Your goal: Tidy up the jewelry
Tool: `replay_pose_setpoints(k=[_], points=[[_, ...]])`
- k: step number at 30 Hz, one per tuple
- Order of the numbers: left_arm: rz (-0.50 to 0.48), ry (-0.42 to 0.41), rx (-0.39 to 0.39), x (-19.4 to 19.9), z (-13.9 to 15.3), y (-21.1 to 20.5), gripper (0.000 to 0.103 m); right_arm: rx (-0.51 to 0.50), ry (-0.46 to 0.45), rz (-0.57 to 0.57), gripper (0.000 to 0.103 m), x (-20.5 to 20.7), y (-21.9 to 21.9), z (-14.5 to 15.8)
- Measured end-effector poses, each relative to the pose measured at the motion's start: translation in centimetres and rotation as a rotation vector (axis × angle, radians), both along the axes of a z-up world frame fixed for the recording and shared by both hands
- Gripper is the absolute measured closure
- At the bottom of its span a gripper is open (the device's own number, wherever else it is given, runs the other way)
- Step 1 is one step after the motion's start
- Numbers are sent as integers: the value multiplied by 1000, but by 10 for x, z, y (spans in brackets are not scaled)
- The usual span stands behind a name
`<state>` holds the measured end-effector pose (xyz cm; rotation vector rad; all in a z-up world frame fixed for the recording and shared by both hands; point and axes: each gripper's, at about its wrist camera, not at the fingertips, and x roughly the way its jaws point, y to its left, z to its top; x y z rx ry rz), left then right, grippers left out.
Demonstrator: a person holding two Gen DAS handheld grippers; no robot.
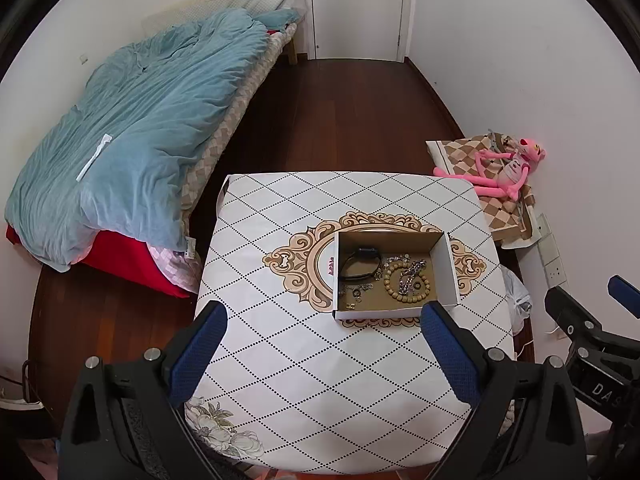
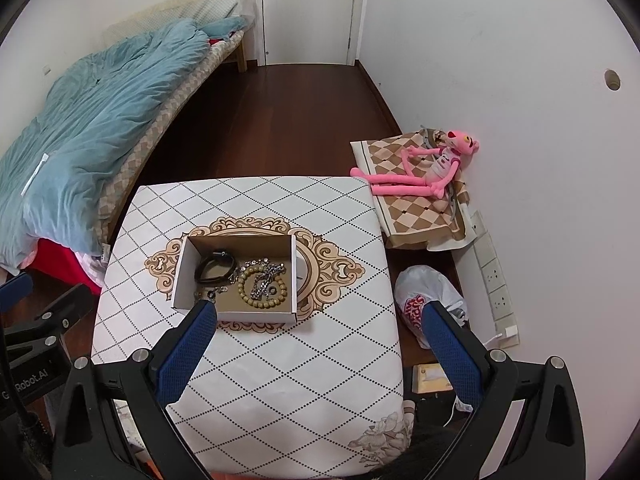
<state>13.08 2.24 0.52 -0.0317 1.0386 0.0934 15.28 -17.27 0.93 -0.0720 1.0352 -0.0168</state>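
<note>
An open cardboard box sits mid-table on a diamond-patterned cloth. Inside lie a black band, a wooden bead bracelet, a silver chain and several small pieces. My left gripper is open and empty, held above the table's near side, short of the box. My right gripper is open and empty, its left fingertip over the box's near edge.
A bed with a blue quilt is at left. A pink plush toy lies on a checkered cushion at right. A white plastic bag sits on the floor by wall sockets. A closed door is behind.
</note>
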Motion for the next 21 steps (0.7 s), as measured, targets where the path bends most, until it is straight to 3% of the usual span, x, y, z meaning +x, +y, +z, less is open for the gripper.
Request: replay_pose_setpoints(k=[21], points=[[-1,-3,10,-5,5,1,4,11,6,7,0,-4,1,-1]])
